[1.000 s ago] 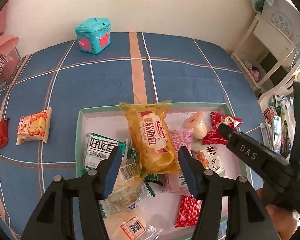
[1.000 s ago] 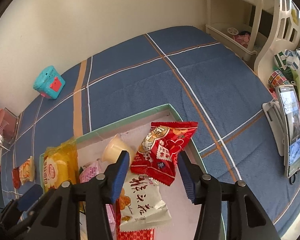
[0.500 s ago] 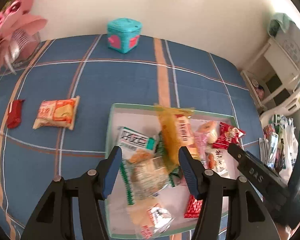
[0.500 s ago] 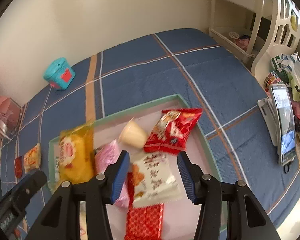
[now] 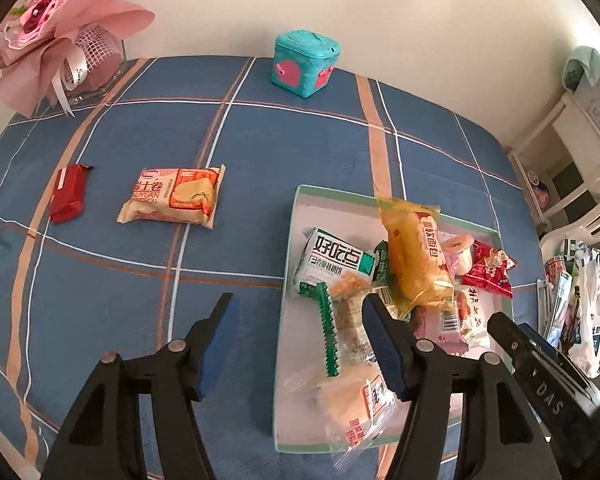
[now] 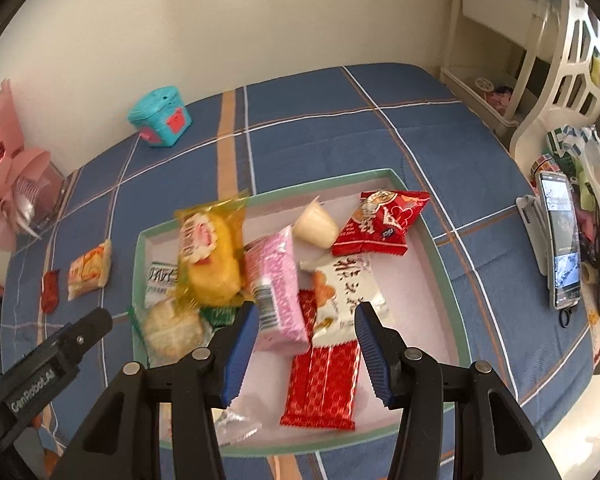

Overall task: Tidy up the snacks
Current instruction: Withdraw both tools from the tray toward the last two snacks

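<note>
Nearby, teal box [image 5: 304,63]; pink bouquet [image 5: 56,28]; phone [image 6: 561,240] beside tray [image 6: 443,264].

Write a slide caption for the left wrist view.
Open left tool above tablecloth beside snack tray; two snacks outside.

A tray [image 5: 300,216] sits right of centre on the tablecloth [image 5: 260,152], snack packets piled in it. 2 packets lie on the cloth at mid-left: a bread roll pack [image 5: 172,196] and, left of it, a small bar [image 5: 68,192]. A box [image 5: 304,62] stands at upper centre, a bouquet [image 5: 56,28] at upper left.
</note>
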`<action>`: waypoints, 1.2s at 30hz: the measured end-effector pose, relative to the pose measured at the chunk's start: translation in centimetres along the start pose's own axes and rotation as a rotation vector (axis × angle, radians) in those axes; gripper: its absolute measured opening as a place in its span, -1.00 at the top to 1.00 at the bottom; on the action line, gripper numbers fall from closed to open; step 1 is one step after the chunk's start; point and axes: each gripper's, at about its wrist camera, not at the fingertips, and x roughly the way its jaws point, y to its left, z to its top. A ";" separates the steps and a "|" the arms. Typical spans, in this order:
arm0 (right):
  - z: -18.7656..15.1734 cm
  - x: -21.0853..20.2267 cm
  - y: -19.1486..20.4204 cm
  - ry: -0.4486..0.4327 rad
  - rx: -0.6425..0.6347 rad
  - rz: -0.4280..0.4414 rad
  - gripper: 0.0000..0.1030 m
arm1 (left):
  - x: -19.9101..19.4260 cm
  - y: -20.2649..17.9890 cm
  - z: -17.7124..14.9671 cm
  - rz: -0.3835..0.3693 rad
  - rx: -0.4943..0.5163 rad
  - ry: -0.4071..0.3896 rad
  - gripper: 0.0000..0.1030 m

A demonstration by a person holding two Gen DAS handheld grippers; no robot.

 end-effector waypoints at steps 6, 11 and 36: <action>-1.3 -1.1 0.9 -0.005 -0.020 0.000 -0.04 | -0.8 0.4 -0.8 0.004 0.015 -0.005 -0.27; -2.3 -1.6 1.8 -0.004 -0.029 0.006 -0.07 | -1.3 0.8 -1.1 0.013 0.017 -0.010 -0.40; 1.0 4.6 22.1 -0.002 -0.269 0.218 -0.75 | -1.0 21.9 7.3 0.211 -0.191 -0.111 -0.82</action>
